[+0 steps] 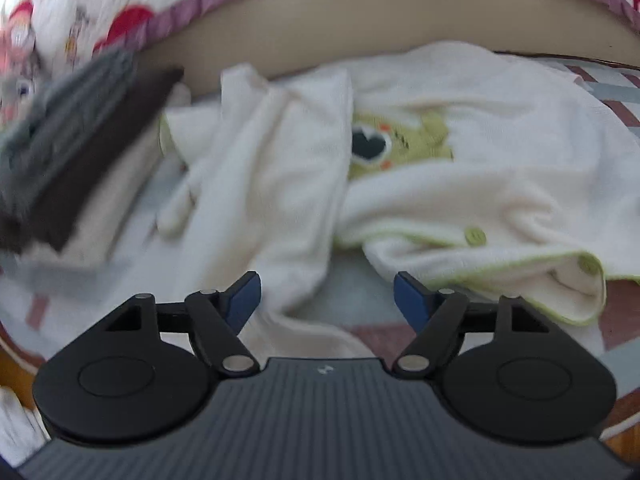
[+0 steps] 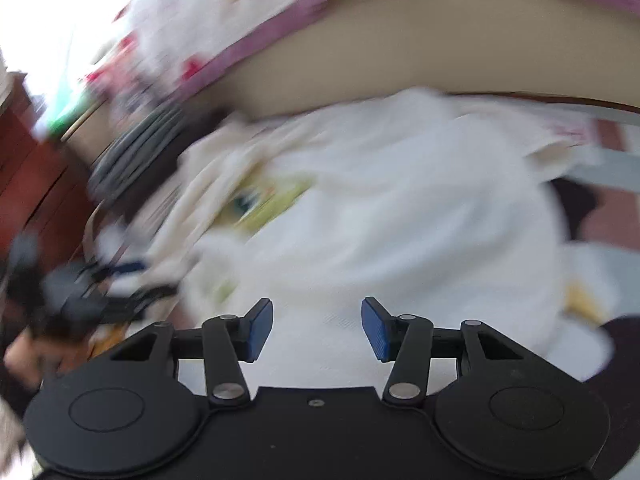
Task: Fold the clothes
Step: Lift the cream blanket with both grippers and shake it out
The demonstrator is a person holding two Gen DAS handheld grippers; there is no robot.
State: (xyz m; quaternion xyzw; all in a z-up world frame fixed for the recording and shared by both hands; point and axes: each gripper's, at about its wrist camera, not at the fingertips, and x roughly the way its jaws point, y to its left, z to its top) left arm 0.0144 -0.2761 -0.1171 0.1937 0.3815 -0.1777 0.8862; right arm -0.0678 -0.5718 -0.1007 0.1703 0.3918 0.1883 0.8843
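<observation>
Both hand-held grippers are spread, nothing pinched. Left hand-held gripper [image 1: 327, 294] hangs just above the near part of the cream baby garment [image 1: 460, 184], blue pads apart w/ only bedsheet and a cloth fold showing btwn them. Right hand-held gripper [image 2: 317, 328] is likewise spread, over pale fabric; that view is badly smeared, so can't tell whether its pads touch the cloth.

The garment lies crumpled in the middle of the bed [image 1: 360, 304], near the far edge where a tan panel [image 1: 360, 28] rises. Green frog patch [image 1: 400, 140] faces up, half covered by a folded-over flap; a green button [image 1: 475, 236] sits on the trimmed hem toward the near right. A dark ribbed object [image 1: 76, 136], blurred, sits at the left edge.

Risks, as judged:
- Layers are bunched, so closing now could pinch two or three plies at once → lifting drags the whole heap instead of opening one flap.
- Pads may grab the bedsheet along w/ the hem, since the sheet shows right btwn the left pads.
- Catching the button or thick trim gives a poor bite; cloth could slip out mid-lift.
- Blur suggests fast motion; coming in quick could shove the cloth into more wrinkles.
- The dark object at left could get knocked or snagged.
</observation>
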